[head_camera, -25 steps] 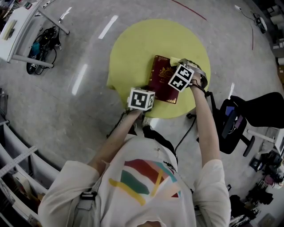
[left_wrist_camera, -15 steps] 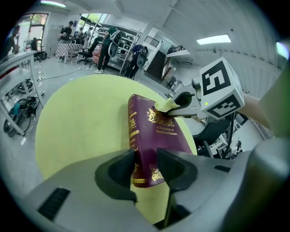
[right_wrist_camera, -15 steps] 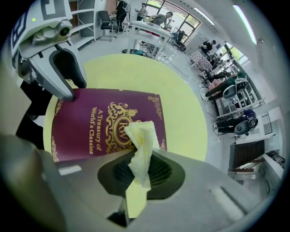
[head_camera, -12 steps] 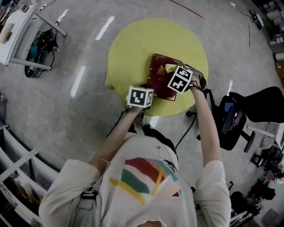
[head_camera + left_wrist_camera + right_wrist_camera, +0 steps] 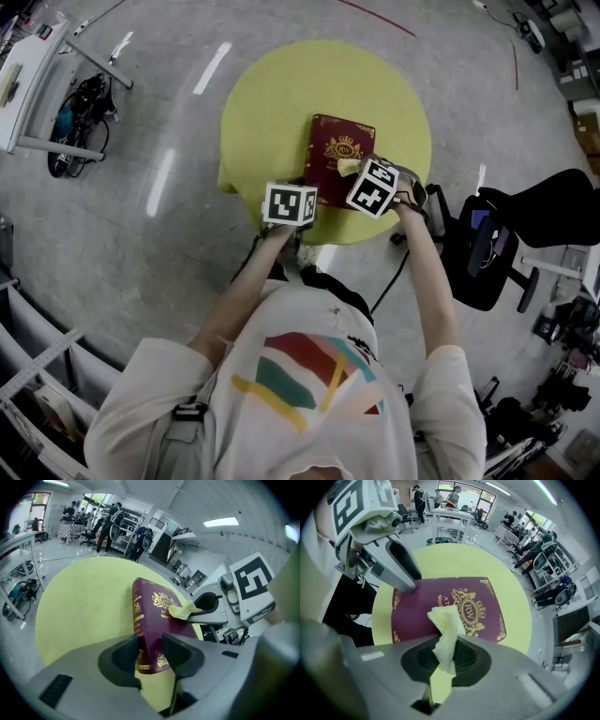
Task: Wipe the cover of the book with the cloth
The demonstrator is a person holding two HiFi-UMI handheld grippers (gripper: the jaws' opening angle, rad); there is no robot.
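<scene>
The wiping step is in hand. The maroon book (image 5: 337, 155) lies flat on the round yellow surface (image 5: 281, 94), toward its near edge. The left tongs (image 5: 150, 651) are clamped on the book's near spine corner, steadying it. The right tongs (image 5: 445, 656) pinch a pale yellow cloth (image 5: 446, 623) tight, with its tuft over the cover by the gold crest. Next, I'd judge, comes a light pressing stroke across the remaining cover. The crest reads "RW"; the cloth cuts off "A T…" and "Wor…".
</scene>
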